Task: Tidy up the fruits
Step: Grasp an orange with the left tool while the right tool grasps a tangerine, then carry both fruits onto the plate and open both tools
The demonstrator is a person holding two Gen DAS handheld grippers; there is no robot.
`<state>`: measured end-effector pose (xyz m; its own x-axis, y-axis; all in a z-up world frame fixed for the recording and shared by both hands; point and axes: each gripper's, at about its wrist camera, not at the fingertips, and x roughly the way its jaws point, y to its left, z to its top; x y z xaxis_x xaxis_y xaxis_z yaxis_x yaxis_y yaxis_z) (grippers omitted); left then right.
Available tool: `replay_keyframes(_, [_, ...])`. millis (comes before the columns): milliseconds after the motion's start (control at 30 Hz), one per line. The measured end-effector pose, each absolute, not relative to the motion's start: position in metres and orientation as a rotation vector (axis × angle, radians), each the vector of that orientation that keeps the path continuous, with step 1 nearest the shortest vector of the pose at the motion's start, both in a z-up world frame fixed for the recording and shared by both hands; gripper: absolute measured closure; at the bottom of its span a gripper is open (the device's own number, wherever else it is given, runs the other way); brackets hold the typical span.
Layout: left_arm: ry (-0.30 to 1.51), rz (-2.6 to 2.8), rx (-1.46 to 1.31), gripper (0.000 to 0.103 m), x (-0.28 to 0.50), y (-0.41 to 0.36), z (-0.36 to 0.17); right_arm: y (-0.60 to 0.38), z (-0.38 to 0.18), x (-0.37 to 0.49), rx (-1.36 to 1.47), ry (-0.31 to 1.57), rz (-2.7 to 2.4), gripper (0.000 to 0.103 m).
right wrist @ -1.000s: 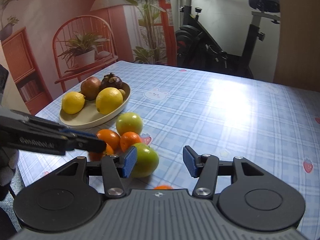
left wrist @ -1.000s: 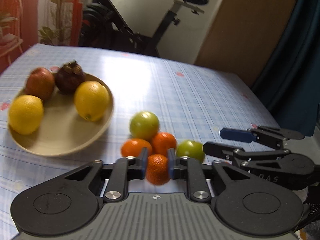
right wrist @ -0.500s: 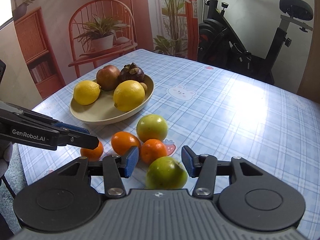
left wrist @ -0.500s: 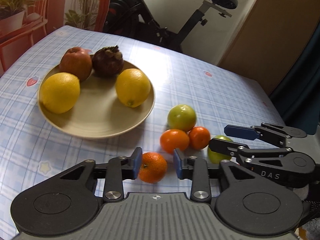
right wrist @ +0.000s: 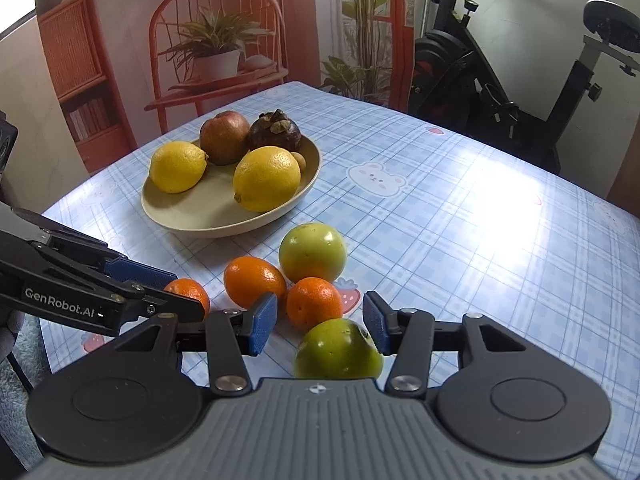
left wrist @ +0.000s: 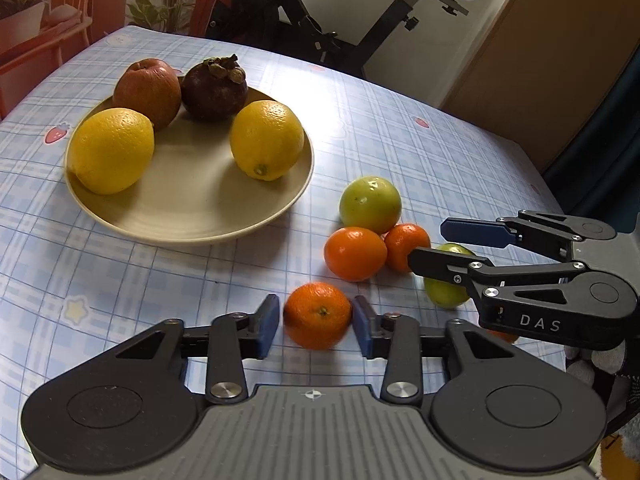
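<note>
- Left claw (left wrist: 314, 322) jaws just opened, spread around the tangerine (left wrist: 318, 315) at bottom centre, gap showing.
- Right claw (right wrist: 320, 322) jaws closing beside the green fruit (right wrist: 338, 350), not pinching yet.
- Risk: round fruit rolls off-centre, slipping out.

On the worktop (left wrist: 160, 280) a plate (left wrist: 188, 220) holds four fruits (left wrist: 266, 140); right of it five loose fruits (left wrist: 370, 204) cluster together

Glossy plastic tablecloth (left wrist: 400, 152); matt beige plate (left wrist: 192, 216); dimpled lemons (left wrist: 267, 139).
</note>
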<state>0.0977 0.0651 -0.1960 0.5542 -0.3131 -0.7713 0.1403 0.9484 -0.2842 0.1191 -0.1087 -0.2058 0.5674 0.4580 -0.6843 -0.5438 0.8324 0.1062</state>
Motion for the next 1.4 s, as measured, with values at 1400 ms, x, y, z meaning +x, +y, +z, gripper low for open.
replay_keyframes(1400, [0.767,-0.115,-0.064,0.065,0.176,0.129,-0.139,-0.037,-0.158,0.209,-0.136,0.606,0.714,0.068])
